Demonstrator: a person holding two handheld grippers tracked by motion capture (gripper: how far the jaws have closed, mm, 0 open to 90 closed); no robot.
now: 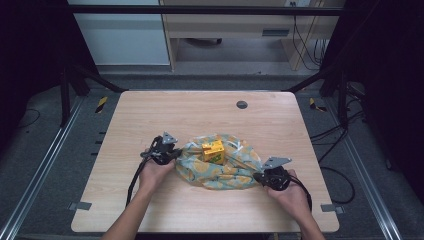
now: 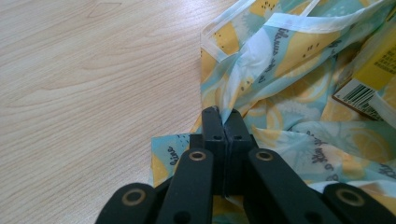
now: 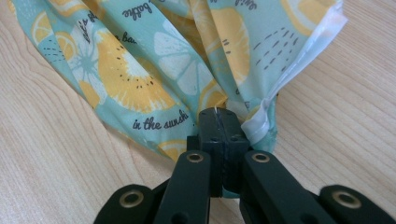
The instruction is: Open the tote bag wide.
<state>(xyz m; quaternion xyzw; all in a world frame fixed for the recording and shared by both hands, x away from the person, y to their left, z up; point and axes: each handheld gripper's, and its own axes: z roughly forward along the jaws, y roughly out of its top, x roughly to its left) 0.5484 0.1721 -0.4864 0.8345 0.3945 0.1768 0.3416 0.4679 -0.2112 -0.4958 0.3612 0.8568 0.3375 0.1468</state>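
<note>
A crumpled teal cloth bag [image 1: 220, 167] printed with lemon slices lies on the wooden table [image 1: 200, 115], and a yellow carton [image 1: 213, 151] sits on top of it. My left gripper [image 1: 172, 154] is at the cloth's left edge. Its jaws are shut on a fold of the cloth [image 2: 261, 70], close to the white hem. At the cloth's lower right corner my right gripper [image 1: 257, 177] is shut on the cloth [image 3: 140, 65] beside its white-trimmed edge. In the left gripper view the yellow carton [image 2: 373, 74] shows a barcode at the right.
A round grey grommet [image 1: 242, 104] sits in the tabletop at the back. Bare wood surrounds the cloth. Black frame posts and cables stand off the table's left and right sides.
</note>
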